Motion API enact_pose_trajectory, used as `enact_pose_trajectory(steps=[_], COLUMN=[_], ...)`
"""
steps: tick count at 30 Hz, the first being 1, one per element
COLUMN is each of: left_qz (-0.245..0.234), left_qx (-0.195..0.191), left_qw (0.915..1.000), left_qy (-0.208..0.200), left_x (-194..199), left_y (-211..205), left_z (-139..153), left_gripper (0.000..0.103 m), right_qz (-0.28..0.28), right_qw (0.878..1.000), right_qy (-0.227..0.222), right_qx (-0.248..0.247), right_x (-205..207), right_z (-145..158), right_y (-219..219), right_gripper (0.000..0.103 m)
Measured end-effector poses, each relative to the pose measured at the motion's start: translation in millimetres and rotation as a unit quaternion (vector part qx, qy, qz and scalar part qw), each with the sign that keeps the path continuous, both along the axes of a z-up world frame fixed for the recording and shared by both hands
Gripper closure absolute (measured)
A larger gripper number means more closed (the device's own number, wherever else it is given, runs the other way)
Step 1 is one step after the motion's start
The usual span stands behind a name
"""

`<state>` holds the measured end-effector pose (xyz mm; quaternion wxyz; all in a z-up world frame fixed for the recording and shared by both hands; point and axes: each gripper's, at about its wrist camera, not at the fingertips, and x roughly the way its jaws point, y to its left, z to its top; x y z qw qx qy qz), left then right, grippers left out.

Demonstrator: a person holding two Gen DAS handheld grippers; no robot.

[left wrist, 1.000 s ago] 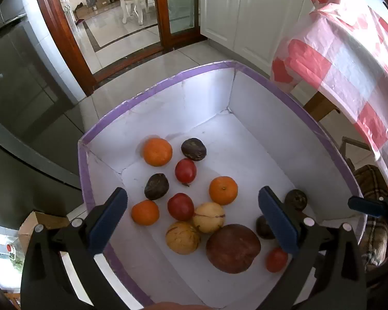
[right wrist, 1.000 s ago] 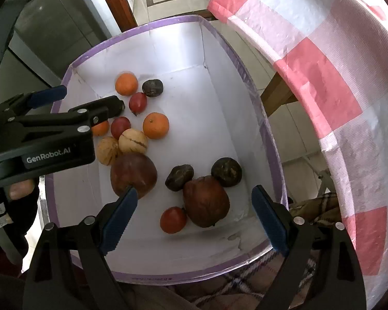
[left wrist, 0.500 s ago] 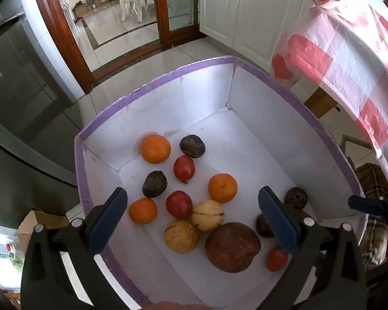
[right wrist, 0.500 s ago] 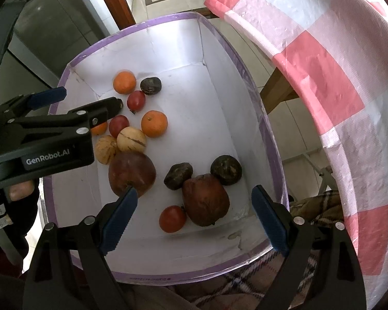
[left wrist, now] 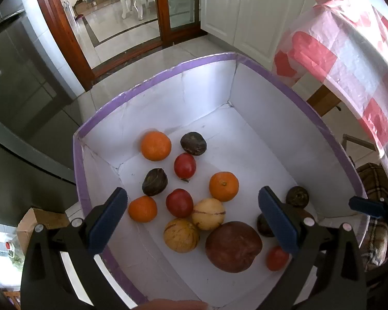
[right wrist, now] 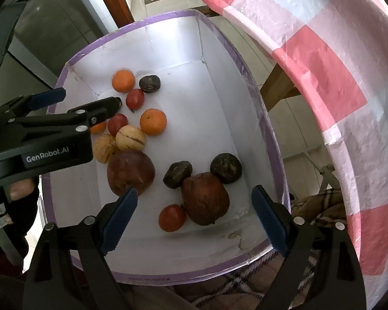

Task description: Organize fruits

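A white box with a purple rim stands on the floor and holds several fruits: oranges, red tomatoes, dark passion fruits, yellow striped melons and two large brown-red pomegranates. My left gripper is open and empty above the box's near left part; it also shows in the right wrist view. My right gripper is open and empty above the box's near right corner.
A table with a red and white checked cloth stands right of the box. A plaid fabric lies by the box's near right corner. White cabinets and a wooden door frame are behind. A cardboard box sits at left.
Both grippers have drawn back and risen slightly, so the box looks a little lower and farther in both views. The fruits have not moved.
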<state>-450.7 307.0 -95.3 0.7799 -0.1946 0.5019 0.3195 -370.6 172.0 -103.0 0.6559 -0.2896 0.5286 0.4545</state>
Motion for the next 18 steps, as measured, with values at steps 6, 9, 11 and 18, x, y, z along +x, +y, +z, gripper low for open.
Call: enact_pose_trajectory(steps=[6, 9, 11, 18], left_qz=[0.001, -0.002, -0.003, 0.004], left_qx=[-0.007, -0.005, -0.008, -0.004], left_qw=[1.0, 1.0, 0.9999, 0.9999], left_qy=[0.005, 0.005, 0.006, 0.011], left_x=[-0.1, -0.1, 0.4, -0.1], left_y=[4.7, 5.6, 5.5, 7.4], left_z=[-1.0, -0.8, -0.6, 4.6], left_gripper=[0.002, 0.002, 0.002, 0.002], right_qz=[0.001, 0.001, 0.001, 0.009], right_qw=[1.0, 1.0, 1.0, 1.0], right_qy=[0.001, 0.001, 0.001, -0.003], right_qx=[-0.001, -0.001, -0.001, 0.004], right_x=[-0.6, -0.4, -0.3, -4.6], right_z=[-0.6, -0.5, -0.5, 2.4], right_y=[-1.1, -0.8, -0.9, -1.0], right_gripper=[0.016, 0.016, 0.016, 0.016])
